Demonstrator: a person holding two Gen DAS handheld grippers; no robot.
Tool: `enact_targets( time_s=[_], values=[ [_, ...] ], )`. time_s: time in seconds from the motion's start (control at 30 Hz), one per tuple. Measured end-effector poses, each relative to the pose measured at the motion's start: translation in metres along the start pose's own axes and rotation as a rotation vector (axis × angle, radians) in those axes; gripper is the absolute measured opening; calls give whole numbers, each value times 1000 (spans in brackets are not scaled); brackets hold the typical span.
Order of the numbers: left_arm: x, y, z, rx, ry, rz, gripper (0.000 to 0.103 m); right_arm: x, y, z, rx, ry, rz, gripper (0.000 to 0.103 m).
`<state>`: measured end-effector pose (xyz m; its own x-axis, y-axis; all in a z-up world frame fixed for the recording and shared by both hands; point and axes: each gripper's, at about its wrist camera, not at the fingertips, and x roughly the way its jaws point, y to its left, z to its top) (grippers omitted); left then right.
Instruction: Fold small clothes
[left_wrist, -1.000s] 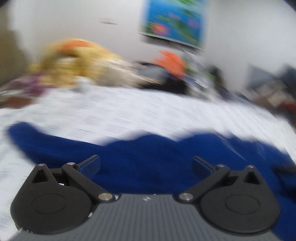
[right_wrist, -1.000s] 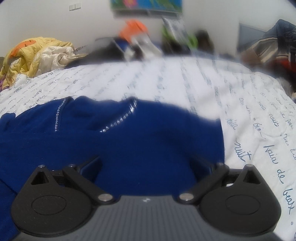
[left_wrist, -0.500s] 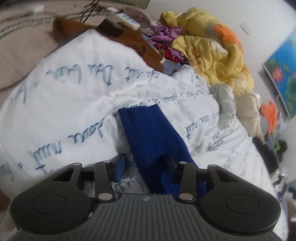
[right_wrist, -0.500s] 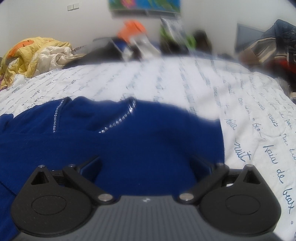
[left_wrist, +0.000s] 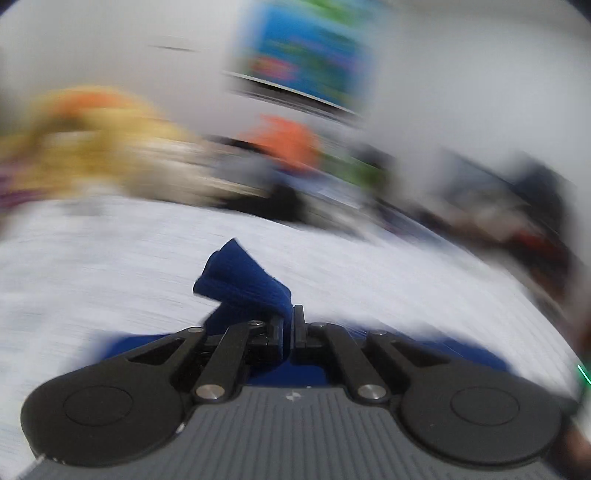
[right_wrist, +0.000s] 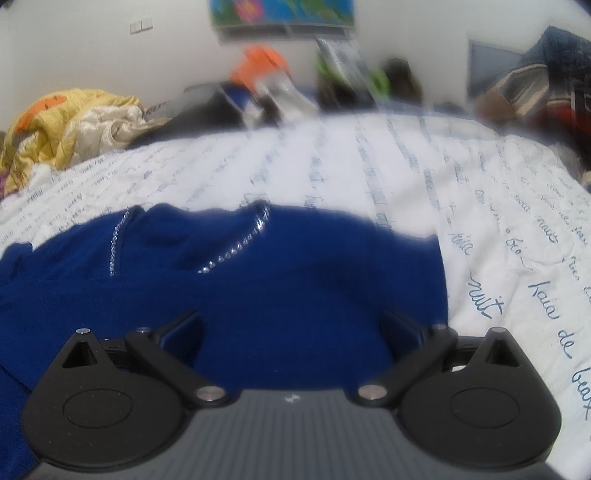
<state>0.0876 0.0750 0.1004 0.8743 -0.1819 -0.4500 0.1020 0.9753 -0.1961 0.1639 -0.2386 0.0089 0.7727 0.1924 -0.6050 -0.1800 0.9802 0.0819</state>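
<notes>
A dark blue knit top (right_wrist: 295, 288) with a sparkly neckline trim (right_wrist: 236, 247) lies spread on the white bedspread (right_wrist: 369, 177). My right gripper (right_wrist: 291, 325) is open and hovers low over the top's body, jaws wide apart. My left gripper (left_wrist: 288, 325) is shut on a blue sleeve end (left_wrist: 240, 284), which sticks up between the jaws above the bedspread (left_wrist: 110, 266). The left wrist view is heavily motion-blurred.
A yellow and orange quilt (right_wrist: 70, 125) is heaped at the far left of the bed. Dark bags and an orange item (right_wrist: 262, 66) sit along the far edge under a wall picture (right_wrist: 280, 14). More clothes (right_wrist: 546, 85) are piled at the far right.
My left gripper closed on the blue sleeve and swung it up and round towards the wall. The right gripper stayed open over the top, barely moving.
</notes>
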Motion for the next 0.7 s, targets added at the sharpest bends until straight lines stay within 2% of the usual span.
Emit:
enact_targets(
  time_s=[0.03,0.07,0.1,0.13,0.23,0.33,0.43,0.47,0.5,0.53,0.6,0.67,0.7],
  values=[
    [10,-39,-17,105,49,-72,25,-1,-2,0,16,-6,9,103],
    [16,-72,-37,201,86,-109,34,-2,-5,0,34,-12,21,103],
    [19,-95,-55,261,110,-109,54,-3,-8,-1,54,-19,34,103],
    [15,-109,-73,289,112,-107,70,-5,-11,-1,73,-25,48,103],
    [-4,-113,-108,311,70,-115,91,-7,-21,-2,127,-42,90,103],
    [-10,-93,-124,267,115,-60,92,-8,-24,-1,153,-43,112,103],
    [-8,-58,-133,172,184,13,91,-17,-28,7,241,20,152,103],
    [-7,-46,-134,112,202,24,91,-23,-31,10,306,51,207,103],
    [-8,-36,-132,51,185,12,93,-27,-32,12,364,90,282,103],
    [-9,-28,-130,0,167,2,101,-28,-30,13,397,139,345,103],
    [-3,-20,-129,-47,165,23,103,-27,-18,11,382,230,394,103],
    [-1,-23,-128,-41,163,25,103,-22,-4,9,330,302,388,103],
    [-2,-25,-129,-30,163,29,103,-24,2,9,296,301,376,102]
  ],
)
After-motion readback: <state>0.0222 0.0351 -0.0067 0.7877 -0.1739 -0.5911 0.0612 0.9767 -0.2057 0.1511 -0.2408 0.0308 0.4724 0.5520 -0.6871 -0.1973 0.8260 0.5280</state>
